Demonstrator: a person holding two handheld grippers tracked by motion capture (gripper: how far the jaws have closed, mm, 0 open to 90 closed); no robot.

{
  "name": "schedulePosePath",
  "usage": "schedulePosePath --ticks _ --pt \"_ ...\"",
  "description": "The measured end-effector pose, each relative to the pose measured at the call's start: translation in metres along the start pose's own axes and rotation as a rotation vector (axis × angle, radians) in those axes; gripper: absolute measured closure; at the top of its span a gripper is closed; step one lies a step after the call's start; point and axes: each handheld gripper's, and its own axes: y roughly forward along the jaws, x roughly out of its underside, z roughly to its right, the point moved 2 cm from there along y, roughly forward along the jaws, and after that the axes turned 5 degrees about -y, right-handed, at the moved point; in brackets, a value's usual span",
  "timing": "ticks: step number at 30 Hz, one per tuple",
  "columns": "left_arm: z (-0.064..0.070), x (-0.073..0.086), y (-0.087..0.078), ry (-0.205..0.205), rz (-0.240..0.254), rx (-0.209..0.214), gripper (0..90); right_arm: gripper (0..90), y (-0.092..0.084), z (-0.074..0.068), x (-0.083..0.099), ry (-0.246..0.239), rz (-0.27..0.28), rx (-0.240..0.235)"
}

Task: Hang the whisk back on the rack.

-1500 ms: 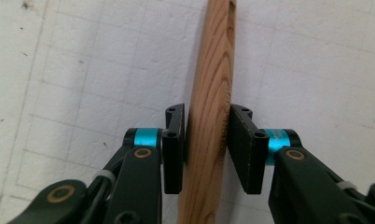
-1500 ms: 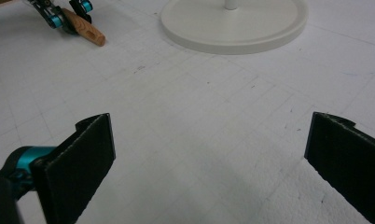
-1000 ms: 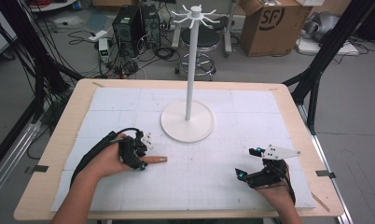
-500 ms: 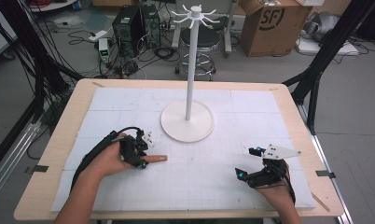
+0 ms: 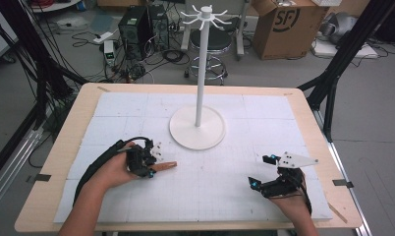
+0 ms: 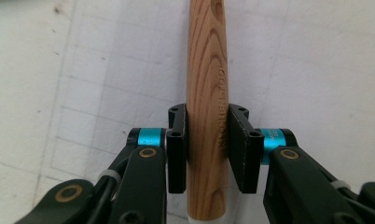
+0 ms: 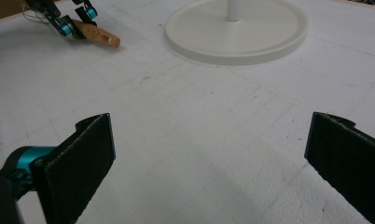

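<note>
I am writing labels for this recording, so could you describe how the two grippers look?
Both are black two-jaw tools. The left gripper has flat black rectangular pads with small screws, turquoise metal collars and brass-coloured pivot pins on its links; a black cable loops back along the forearm. The right gripper has coarse, dark pads and carries a pale grey three-cornered plate on top. No sleeves are visible.

My high view looks forward and down over the whole table (image 5: 63, 147) from my side. My left gripper view looks straight down, close on the white mat (image 6: 316, 70). My right gripper view skims low across it, sharing the white stand base (image 7: 237, 32) with the high view.
</note>
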Motion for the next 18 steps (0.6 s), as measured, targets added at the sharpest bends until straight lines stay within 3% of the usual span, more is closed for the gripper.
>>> schedulePosePath --ticks 8,15,18 --pt "-0.002 0.004 -0.029 -0.051 0.178 0.002 70.9 0.4 0.002 0.0 0.0 0.001 -0.003 -0.001" --pt "0.002 -0.001 -0.048 -0.093 0.292 -0.015 70.8 0.4 0.0 0.001 -0.001 0.003 0.009 0.001" --pt "0.003 -0.007 -0.057 -0.087 0.309 -0.026 70.8 0.4 0.001 0.0 -0.001 -0.003 0.004 0.0"
